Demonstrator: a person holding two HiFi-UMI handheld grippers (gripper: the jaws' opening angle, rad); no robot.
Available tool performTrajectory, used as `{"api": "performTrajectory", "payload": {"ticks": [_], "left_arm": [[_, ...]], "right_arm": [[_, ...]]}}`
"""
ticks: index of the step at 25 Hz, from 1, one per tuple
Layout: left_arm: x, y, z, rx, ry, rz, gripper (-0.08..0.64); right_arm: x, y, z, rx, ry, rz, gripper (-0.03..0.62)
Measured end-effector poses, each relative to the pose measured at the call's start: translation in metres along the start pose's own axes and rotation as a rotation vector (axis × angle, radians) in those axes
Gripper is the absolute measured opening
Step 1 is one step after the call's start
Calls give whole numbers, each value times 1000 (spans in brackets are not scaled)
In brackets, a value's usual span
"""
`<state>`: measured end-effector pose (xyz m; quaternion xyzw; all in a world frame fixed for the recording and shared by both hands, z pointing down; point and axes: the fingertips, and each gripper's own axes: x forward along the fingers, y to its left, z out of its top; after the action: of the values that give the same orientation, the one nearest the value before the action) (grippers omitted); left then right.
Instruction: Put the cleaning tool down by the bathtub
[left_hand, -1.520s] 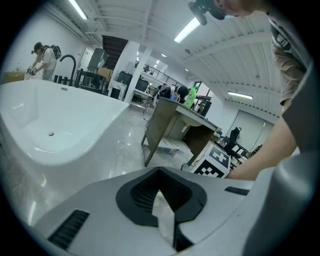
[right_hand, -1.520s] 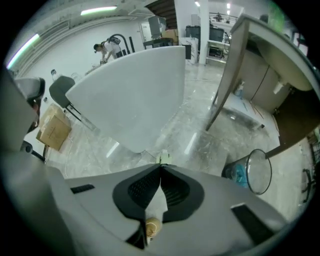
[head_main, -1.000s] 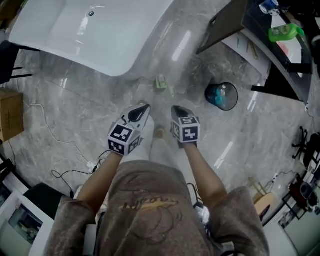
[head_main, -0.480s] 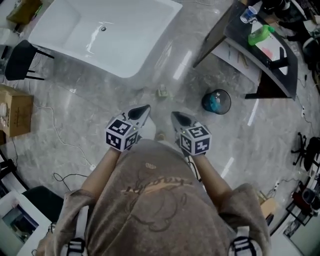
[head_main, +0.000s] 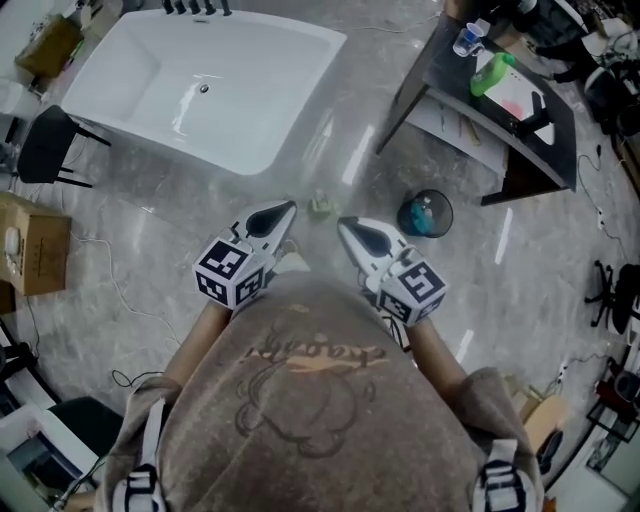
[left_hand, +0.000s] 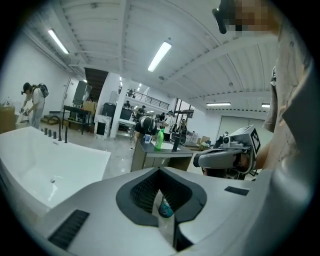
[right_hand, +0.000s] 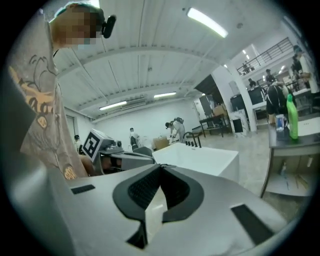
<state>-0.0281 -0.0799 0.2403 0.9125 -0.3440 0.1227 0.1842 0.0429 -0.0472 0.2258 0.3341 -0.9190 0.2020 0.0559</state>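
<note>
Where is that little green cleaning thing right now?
In the head view, the green cleaning tool lies mid-picture on the floor, just off the bathtub's near corner, with the round bin to its right.

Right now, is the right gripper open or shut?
Shut: the right gripper has its jaw tips touching, with nothing held between them.

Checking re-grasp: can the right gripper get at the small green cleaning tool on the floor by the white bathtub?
Probably not: the right gripper is shut and held high by the chest; the small green cleaning tool lies on the floor below. Nothing blocks it.
</note>
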Motion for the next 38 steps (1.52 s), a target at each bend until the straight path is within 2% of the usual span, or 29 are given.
{"api": "performTrajectory", "payload": {"ticks": [7,11,21,38], "left_arm": [[-16,-12,56,109,-173,-46,5],[-22,-15,76,131,-222,-54,6],[-31,-19,76,130,-231,-48,5],[-34,-9,70,131,-211,-13,6]], "right_arm": [[-12,5,58,-29,-148,-21,6],[-11,8,70,-42,-179,-11,6],[-9,21,76,-32,-192,21,5],[4,27,72,-61,-143,70,5]]}}
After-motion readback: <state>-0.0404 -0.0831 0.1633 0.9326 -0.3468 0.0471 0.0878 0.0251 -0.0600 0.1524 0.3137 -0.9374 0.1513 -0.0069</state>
